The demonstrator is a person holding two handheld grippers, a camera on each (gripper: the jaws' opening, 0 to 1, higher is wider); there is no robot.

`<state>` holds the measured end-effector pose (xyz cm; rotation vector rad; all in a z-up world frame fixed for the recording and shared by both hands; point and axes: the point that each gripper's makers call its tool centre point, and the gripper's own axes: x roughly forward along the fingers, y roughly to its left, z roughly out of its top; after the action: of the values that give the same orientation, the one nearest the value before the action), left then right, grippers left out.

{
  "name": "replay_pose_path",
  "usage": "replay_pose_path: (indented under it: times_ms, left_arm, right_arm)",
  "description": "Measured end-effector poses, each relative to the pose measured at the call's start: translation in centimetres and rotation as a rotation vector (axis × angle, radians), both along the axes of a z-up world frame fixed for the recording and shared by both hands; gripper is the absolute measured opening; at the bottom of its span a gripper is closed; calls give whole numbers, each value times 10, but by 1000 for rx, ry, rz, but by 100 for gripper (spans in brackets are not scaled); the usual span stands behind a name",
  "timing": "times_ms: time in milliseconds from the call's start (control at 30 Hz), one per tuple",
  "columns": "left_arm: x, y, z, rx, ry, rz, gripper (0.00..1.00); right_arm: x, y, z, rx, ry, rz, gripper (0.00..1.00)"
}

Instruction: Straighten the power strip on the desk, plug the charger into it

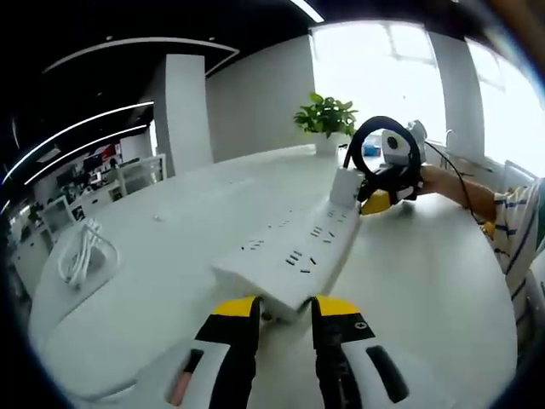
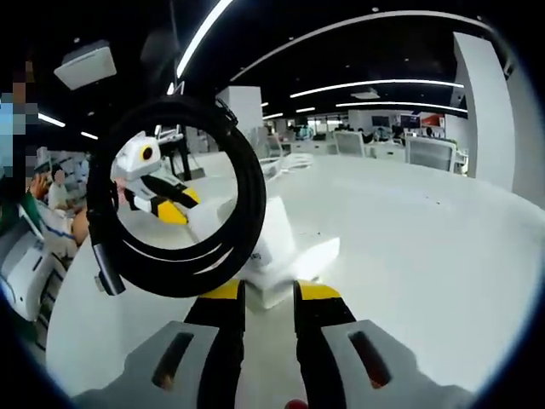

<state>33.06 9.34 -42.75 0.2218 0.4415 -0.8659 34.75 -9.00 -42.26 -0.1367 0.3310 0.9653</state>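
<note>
Here the long white multi-socket power strip point(image 1: 298, 251) lies on the broad white table point(image 1: 170, 239), one end raised between the left tongs point(image 1: 283, 308), whose yellow-tipped jaws sit close on either side of that end; they seem to pinch it, though the contact itself is hidden. At the strip's far end the right tongs point(image 1: 381, 198) meet a white block-shaped charger point(image 1: 345, 185), with a coil of thick black cable point(image 1: 381, 141) looped above them. In the right gripper view the right tongs point(image 2: 268, 294) stand nearly closed against the white charger body point(image 2: 277, 247), and the black coil point(image 2: 174, 196) hangs at the left; I cannot tell whether the jaws truly clamp it.

My judgement: the strip is steadied and roughly lined up, and the plugging step is in hand. Next the charger's prongs must be squared to a socket and pressed straight down while the left tongs hold the strip from sliding.

There is wide bare table to the left and near side. A potted green plant point(image 1: 325, 119) stands far behind, and a bundle of white cord point(image 1: 81, 251) lies well apart at the left.
</note>
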Motion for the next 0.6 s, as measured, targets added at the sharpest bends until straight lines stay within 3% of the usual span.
replay_pose_path:
  times_ms: [600]
  left_arm:
    - [15, -2, 0, -56, -36, 45, 25]
  right_arm:
    - [7, -2, 0, 33, -14, -41, 23]
